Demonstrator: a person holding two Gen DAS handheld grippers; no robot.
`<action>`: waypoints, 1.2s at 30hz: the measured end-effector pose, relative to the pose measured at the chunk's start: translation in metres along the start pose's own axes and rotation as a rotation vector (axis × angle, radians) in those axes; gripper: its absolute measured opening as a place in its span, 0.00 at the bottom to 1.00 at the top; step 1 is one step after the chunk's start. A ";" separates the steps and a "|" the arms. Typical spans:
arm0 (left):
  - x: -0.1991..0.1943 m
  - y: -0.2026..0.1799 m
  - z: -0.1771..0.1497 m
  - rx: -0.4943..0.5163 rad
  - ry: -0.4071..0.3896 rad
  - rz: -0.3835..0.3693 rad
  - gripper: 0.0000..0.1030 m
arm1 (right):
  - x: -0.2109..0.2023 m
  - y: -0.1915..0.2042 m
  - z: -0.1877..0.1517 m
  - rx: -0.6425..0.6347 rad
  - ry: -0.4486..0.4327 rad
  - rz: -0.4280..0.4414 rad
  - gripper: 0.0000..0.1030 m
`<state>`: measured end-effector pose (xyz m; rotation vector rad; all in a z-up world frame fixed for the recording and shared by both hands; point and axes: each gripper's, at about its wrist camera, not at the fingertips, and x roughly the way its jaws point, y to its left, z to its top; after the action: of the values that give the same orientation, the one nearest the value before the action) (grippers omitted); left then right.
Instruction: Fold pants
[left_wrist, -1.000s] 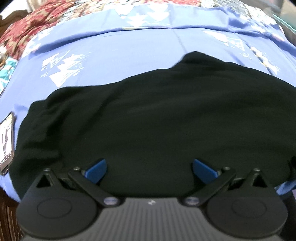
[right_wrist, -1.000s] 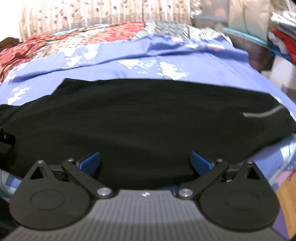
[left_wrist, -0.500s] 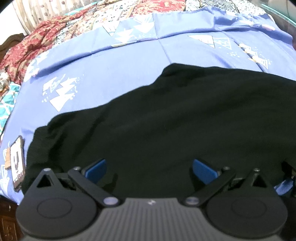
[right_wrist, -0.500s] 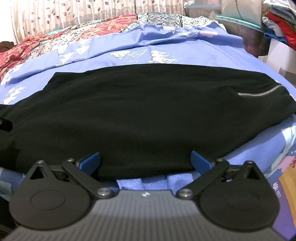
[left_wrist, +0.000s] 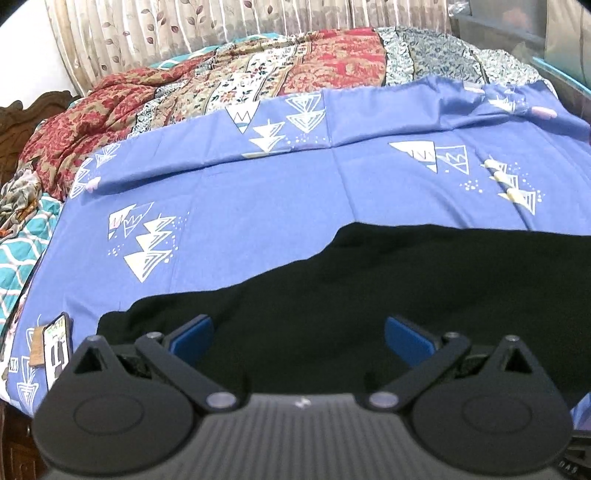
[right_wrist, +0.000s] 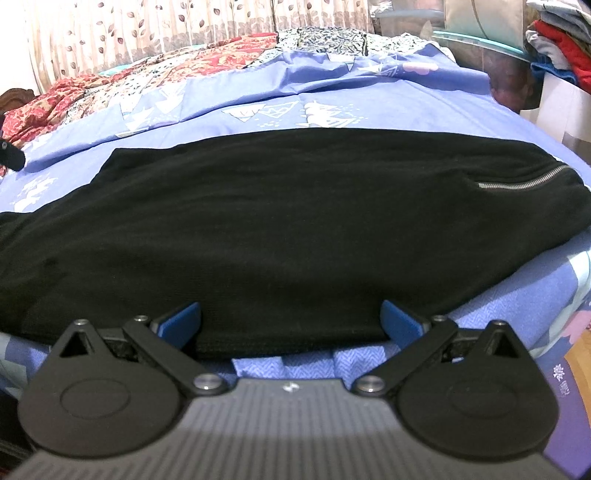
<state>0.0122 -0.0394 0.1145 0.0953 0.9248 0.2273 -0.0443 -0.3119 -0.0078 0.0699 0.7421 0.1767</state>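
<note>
Trouble, as I judge it, lies in the black knit pants (right_wrist: 280, 236) being thick and already doubled lengthwise: if I pinch only the top layer at the near edge, the layers could slide apart and the next fold come out crooked. They lie flat across the blue bedsheet with white triangle prints (left_wrist: 258, 199), silver zipper (right_wrist: 524, 181) at the far right end. My right claw (right_wrist: 290, 321) is spread wide and empty, blue pads either side of the near hem, not gripping. My left claw (left_wrist: 297, 338) is equally released, poised over the tapering leg end, close to a phone (left_wrist: 57, 349) lying on the sheet; a careless sweep could knock it. Compared with a second ago, both claws have drawn back and tilted up: more sheet and the red patterned quilt (left_wrist: 258, 81) now show, and the fabric no longer fills my view.
</note>
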 end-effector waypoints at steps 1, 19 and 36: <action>-0.001 0.000 -0.001 -0.003 -0.001 -0.007 1.00 | 0.000 0.000 0.000 0.000 0.000 0.000 1.00; 0.028 -0.060 -0.042 0.101 0.335 -0.365 0.96 | -0.002 -0.005 -0.002 -0.021 0.006 0.009 1.00; 0.023 -0.083 -0.050 0.165 0.340 -0.368 0.96 | -0.018 -0.025 -0.003 0.071 -0.046 0.048 1.00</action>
<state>-0.0021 -0.1153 0.0520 0.0368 1.2787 -0.1811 -0.0563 -0.3396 -0.0012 0.1585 0.7010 0.1939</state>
